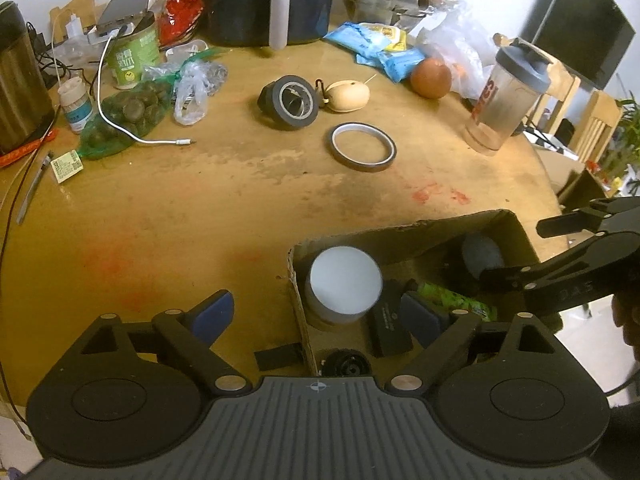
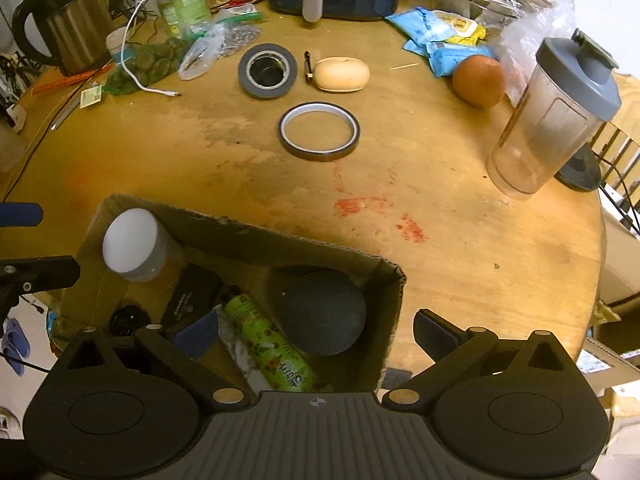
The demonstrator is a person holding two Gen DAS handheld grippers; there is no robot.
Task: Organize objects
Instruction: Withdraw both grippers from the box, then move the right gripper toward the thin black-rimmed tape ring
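Box (image 2: 224, 236) sits at the tabletop's (image 2: 460, 240) near edge, already holding a white-lidded jar (image 2: 130, 244), green tube (image 2: 268, 344) and dark disc (image 2: 324, 312). Both tools hover over it, left tool (image 1: 324, 316) and right tool (image 2: 316, 332) spread wide and empty. Two tape rolls, black (image 2: 267, 70) and thin (image 2: 319, 131), wait beyond, probably next.
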